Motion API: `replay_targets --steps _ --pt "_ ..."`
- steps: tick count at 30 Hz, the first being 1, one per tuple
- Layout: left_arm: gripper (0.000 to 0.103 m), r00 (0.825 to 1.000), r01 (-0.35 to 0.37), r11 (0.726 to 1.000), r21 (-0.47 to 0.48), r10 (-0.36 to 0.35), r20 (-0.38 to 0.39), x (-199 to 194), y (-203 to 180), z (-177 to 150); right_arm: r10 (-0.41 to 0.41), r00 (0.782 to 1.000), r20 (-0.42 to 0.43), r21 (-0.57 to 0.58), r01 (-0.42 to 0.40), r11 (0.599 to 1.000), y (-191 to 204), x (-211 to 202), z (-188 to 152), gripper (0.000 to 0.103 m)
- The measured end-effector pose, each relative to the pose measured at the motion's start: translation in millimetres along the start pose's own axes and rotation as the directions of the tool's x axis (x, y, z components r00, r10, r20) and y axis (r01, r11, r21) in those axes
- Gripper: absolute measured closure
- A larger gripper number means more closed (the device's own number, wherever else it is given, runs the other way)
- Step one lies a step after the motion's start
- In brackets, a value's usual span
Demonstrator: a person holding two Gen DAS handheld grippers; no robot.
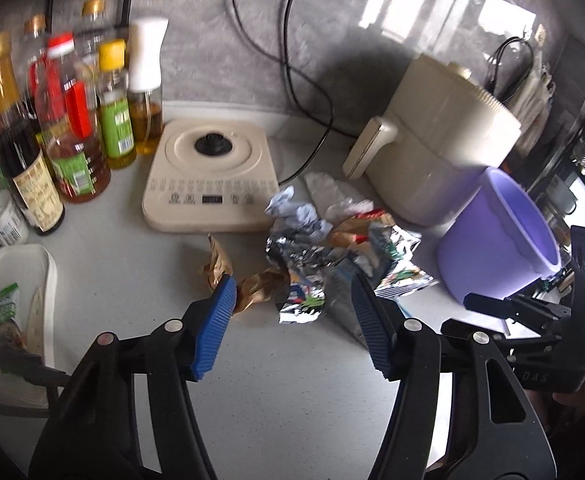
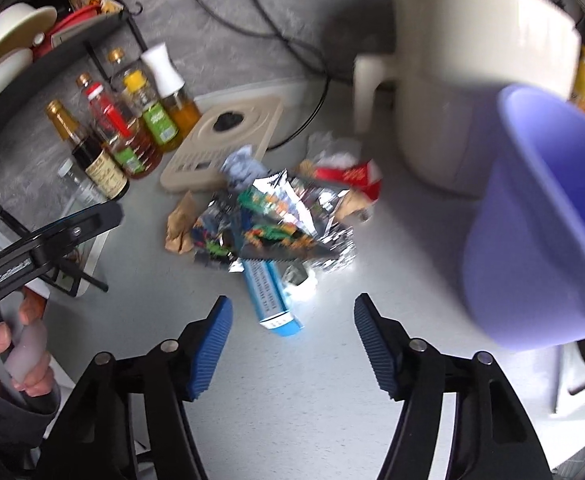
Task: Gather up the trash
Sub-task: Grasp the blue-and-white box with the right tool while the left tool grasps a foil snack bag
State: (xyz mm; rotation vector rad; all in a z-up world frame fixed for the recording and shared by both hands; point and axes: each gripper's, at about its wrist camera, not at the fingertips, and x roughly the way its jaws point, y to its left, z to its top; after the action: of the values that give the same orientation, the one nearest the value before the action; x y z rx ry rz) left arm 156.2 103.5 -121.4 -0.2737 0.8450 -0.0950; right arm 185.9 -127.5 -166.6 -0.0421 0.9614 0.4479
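Note:
A heap of trash lies on the grey counter: silver foil wrappers point(image 1: 304, 256) point(image 2: 276, 216), brown crumpled paper point(image 1: 256, 290) point(image 2: 180, 224), a crumpled white-blue paper point(image 1: 296, 212), a red wrapper point(image 2: 348, 176) and a blue-white tube pack point(image 2: 270, 294). A purple bin point(image 1: 496, 236) point(image 2: 532, 224) stands to the right of the heap. My left gripper point(image 1: 294, 292) is open, its fingers on either side of the heap's near edge. My right gripper point(image 2: 292, 316) is open and empty, just short of the tube pack. The right gripper also shows in the left wrist view point(image 1: 492, 304).
A beige induction cooker point(image 1: 212, 172) and a beige air fryer point(image 1: 440, 136) stand behind the heap. Several sauce and oil bottles point(image 1: 72, 120) line the left. A white tray point(image 1: 16, 312) lies at the near left. Cables run down the back wall.

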Motion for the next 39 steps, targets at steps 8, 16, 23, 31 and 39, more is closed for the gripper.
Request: replay_targets --steps 8,16,23,31,39 --pt "0.063 0.997 0.053 0.999 -0.002 -0.053 -0.061 35.9 -1.3 -2.4 0.009 0.997 -0.073 -0.061 -0.013 0.998 20.2 35.9 5.5 0.056" --pt "0.067 0.989 0.069 0.998 -0.007 -0.069 -0.128 72.2 -5.8 -6.1 0.006 0.995 -0.095 -0.067 -0.013 0.998 21.9 48.2 2.9 0.079" --pt "0.067 0.986 0.062 0.998 0.015 -0.059 -0.154 84.0 -13.0 -9.9 0.001 0.997 -0.079 -0.09 -0.008 0.996 27.3 34.5 -3.2 0.081" --pt "0.054 0.987 0.02 0.997 0.078 -0.008 -0.158 95.6 -24.4 -17.3 -0.018 0.998 -0.068 -0.089 0.012 0.996 21.9 20.7 -17.5 0.081" --pt "0.093 0.987 -0.002 0.992 0.129 0.022 -0.157 103.0 -43.5 -22.0 -0.034 0.998 -0.052 -0.056 0.032 0.998 6.2 -1.7 -35.8 0.081"
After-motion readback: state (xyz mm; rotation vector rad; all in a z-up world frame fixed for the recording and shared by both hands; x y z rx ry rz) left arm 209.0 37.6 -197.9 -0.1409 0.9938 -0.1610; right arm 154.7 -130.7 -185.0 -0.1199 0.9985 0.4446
